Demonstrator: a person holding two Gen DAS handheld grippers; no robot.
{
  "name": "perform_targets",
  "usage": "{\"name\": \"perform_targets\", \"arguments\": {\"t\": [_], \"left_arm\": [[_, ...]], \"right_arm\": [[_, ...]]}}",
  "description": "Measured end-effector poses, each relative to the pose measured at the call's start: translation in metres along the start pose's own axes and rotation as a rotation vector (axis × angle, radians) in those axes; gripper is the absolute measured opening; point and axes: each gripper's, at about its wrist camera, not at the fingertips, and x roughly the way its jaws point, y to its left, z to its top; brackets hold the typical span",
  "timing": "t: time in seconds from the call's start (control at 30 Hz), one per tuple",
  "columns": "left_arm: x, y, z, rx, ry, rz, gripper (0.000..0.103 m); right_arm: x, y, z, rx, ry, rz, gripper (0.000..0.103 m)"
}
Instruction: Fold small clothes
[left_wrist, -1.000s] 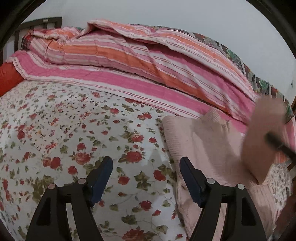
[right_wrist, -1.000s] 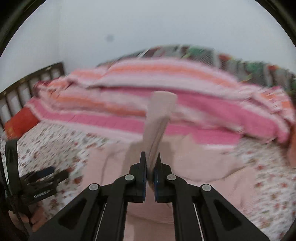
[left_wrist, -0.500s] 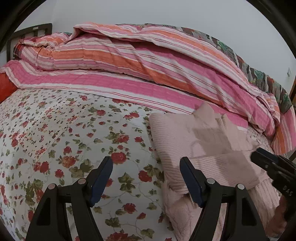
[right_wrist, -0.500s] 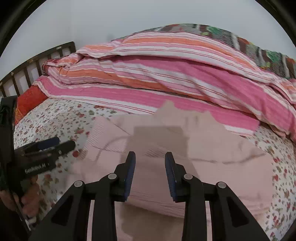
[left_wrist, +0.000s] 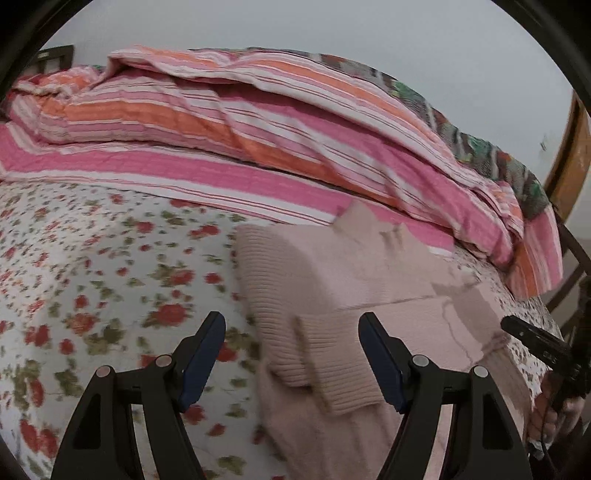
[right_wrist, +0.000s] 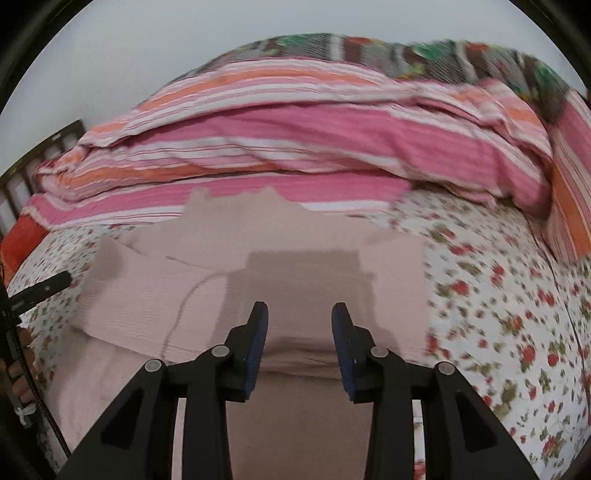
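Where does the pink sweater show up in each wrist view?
Left wrist view: the sweater lies right of centre on the floral sheet, running under the open left gripper.
Right wrist view: the sweater fills the centre and lower middle, ahead of the open right gripper.
Shared landmark: the striped quilt, heaped just behind the sweater in both views.
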Motion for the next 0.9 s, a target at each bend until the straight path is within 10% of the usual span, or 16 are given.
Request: {"name": "perform_targets", "arguments": {"t": [0.5, 0.57, 0.9], "left_arm": [[0.032, -0.033, -0.011, 0.119, 0.075, 0.049, 0.038], [0.034, -0.035, -0.011, 0.125, 0.079, 0.061, 0.007], [0.019, -0.041, 0.014, 0.106, -0.061, 0.068, 0.006]], "right_arm": [[0.005, -0.035, -0.017, 0.086, 0.032, 0.022, 0.043], [0.006, -0.037, -0.019, 0.083, 0.037, 0.022, 0.043], [0.003, -0.061, -0.014, 0.135, 0.035, 0.005, 0.045]]}}
